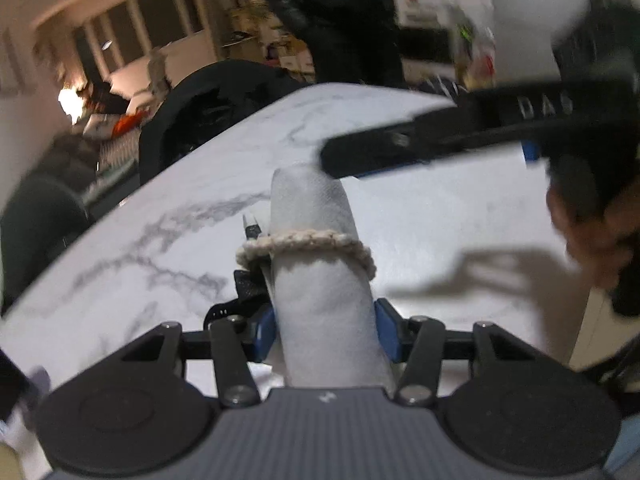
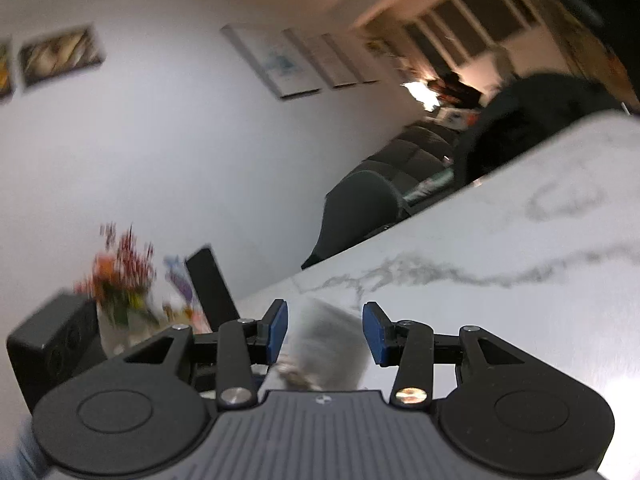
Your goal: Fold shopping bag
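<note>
My left gripper (image 1: 326, 330) is closed around the rolled shopping bag (image 1: 316, 248) above the marble table (image 1: 140, 248), so the roll stays tight under its braided cord (image 1: 304, 242). My right gripper (image 2: 325, 334) is apart and empty; the blurred grey shape between its pads is probably the bag, but I cannot be sure.

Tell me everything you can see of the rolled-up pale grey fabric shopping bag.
The rolled-up pale grey fabric shopping bag is a soft, felt-like cloth roll, tapering to a rounded far end. A cream braided cord loops around its middle. The left gripper clamps its near end between blue pads, holding it over the white marble-look table. The right wrist view shows it only as a blur.
</note>
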